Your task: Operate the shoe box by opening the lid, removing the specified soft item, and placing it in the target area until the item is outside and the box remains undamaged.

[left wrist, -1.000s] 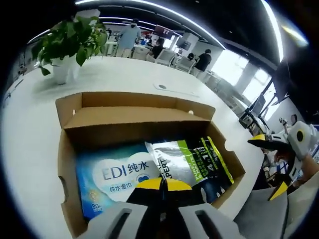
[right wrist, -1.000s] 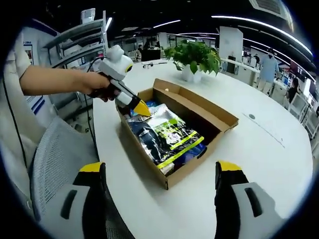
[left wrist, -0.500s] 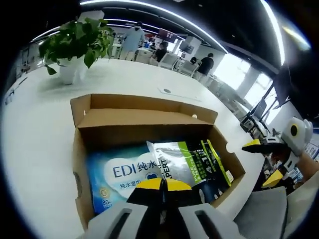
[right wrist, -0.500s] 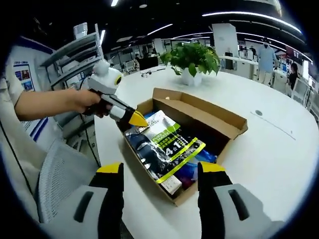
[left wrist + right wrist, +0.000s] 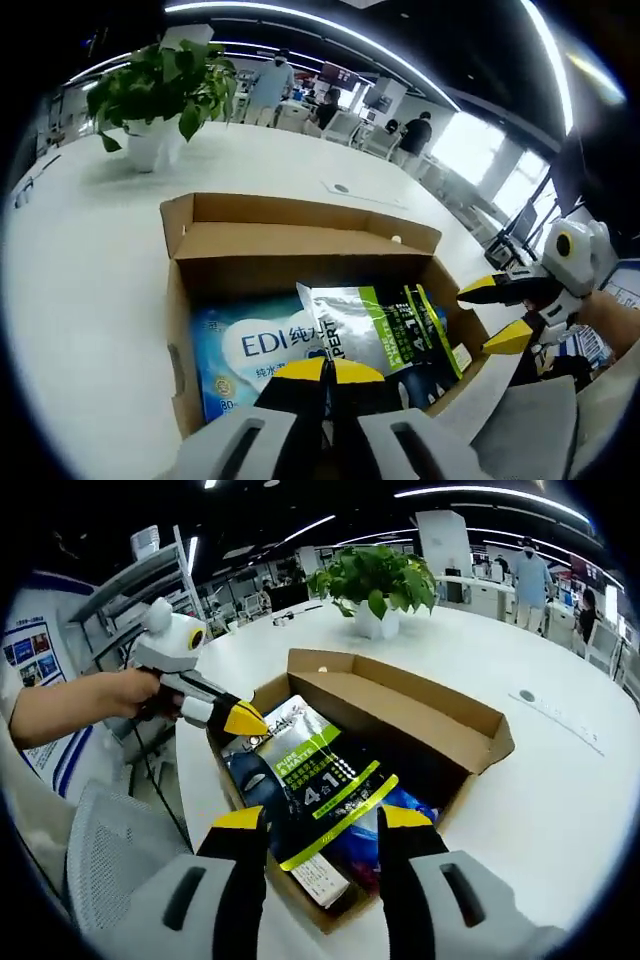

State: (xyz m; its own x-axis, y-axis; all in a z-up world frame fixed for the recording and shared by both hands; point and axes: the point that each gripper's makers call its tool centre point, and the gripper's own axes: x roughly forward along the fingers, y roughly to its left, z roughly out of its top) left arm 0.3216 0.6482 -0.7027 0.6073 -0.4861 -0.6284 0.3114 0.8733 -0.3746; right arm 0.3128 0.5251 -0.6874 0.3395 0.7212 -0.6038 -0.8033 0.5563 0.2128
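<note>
— The shoe box [image 5: 400, 730]? Open, mid-frame, on the white table [image 5: 90, 260], holding an "EDI" wipes pack [image 5: 262, 350] and a "4 in 1" pouch [image 5: 320, 785].
— Jaws? Left gripper [image 5: 328, 371] closed; right gripper [image 5: 322, 820] narrowly apart

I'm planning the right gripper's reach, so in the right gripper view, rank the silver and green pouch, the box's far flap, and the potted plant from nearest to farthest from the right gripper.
1. Silver and green pouch, in the box, just beyond the right gripper.
2. Box's far flap, behind the pouch.
3. Potted plant, at the table's far side.
</note>
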